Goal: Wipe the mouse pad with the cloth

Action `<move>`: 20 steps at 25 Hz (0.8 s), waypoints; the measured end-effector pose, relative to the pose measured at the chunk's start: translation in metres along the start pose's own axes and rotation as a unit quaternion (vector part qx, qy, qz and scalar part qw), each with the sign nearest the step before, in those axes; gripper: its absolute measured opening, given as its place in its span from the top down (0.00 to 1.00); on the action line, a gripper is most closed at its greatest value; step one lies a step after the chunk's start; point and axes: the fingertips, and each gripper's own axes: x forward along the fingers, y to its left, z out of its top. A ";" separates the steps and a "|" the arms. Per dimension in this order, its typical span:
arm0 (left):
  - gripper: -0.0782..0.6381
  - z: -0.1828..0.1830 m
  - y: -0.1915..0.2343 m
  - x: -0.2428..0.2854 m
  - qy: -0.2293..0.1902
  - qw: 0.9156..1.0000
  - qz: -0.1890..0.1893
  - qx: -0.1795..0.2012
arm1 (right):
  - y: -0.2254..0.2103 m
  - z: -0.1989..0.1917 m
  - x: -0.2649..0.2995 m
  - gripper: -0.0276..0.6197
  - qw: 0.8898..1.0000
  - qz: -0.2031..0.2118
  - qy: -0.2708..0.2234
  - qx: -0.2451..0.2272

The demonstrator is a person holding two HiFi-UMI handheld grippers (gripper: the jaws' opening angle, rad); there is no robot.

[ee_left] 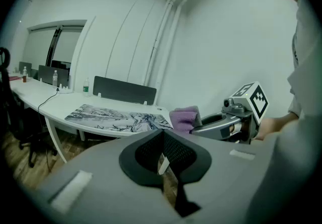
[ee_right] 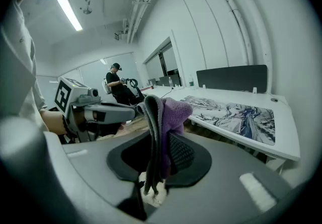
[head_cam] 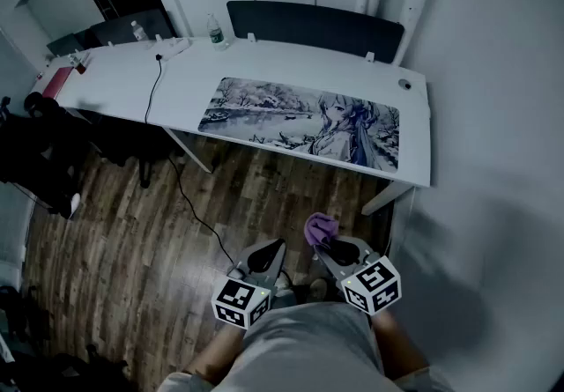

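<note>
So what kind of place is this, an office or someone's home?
Most likely an office or lab workroom. There is a long white desk with a dark divider panel along its back edge. A big printed mouse pad lies on it, and a strip light hangs overhead.

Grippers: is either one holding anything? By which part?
The right gripper pinches the purple cloth by a bunched fold, and the rest bulges past the jaw tips. The left gripper is shut on nothing.

White desk (head_cam: pixel 187 82) on seemingly wooden floor (head_cam: pixel 132 223).
</note>
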 end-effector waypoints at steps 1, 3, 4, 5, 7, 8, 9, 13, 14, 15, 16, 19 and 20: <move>0.87 -0.001 0.000 -0.001 0.000 1.000 0.000 0.000 | 0.001 0.000 0.001 0.82 1.000 0.000 0.000 0.000; 0.87 -0.002 0.001 -0.003 0.000 1.000 -0.001 -0.001 | 0.003 0.000 0.002 0.82 1.000 0.001 0.000 -0.002; 0.87 -0.002 0.002 -0.004 0.000 1.000 -0.001 -0.002 | 0.004 0.000 0.003 0.82 1.000 0.001 0.001 -0.003; 0.87 -0.002 0.003 -0.004 0.001 1.000 -0.001 -0.002 | 0.004 0.000 0.004 0.82 1.000 0.002 0.002 -0.004; 0.87 0.000 0.005 -0.004 0.000 1.000 -0.001 -0.001 | 0.004 0.002 0.005 0.82 1.000 0.002 0.002 -0.007; 0.87 0.001 0.006 -0.003 -0.001 1.000 -0.002 -0.001 | 0.004 0.003 0.006 0.82 1.000 0.001 0.002 -0.008; 0.87 0.001 0.007 -0.003 -0.001 1.000 -0.003 0.000 | 0.004 0.004 0.007 0.82 1.000 0.000 0.001 -0.007; 0.87 0.001 0.011 -0.002 0.001 1.000 -0.007 -0.001 | 0.000 0.011 0.010 0.82 1.000 -0.006 -0.018 0.023; 0.87 0.001 0.012 -0.002 0.001 1.000 -0.008 0.000 | -0.001 0.013 0.010 0.82 0.999 -0.007 -0.022 0.030; 0.87 0.002 0.013 -0.002 0.000 1.000 -0.009 0.000 | -0.002 0.014 0.011 0.82 0.999 -0.008 -0.024 0.032; 0.87 0.003 0.015 -0.001 -0.001 1.000 -0.011 -0.001 | -0.003 0.014 0.013 0.82 0.999 -0.009 -0.023 0.033; 0.87 0.005 0.018 -0.001 -0.003 1.000 -0.020 -0.002 | -0.003 0.016 0.017 0.82 0.999 -0.014 -0.023 0.035; 0.87 0.006 0.020 -0.001 -0.004 1.000 -0.022 -0.002 | -0.003 0.017 0.020 0.82 0.999 -0.015 -0.023 0.037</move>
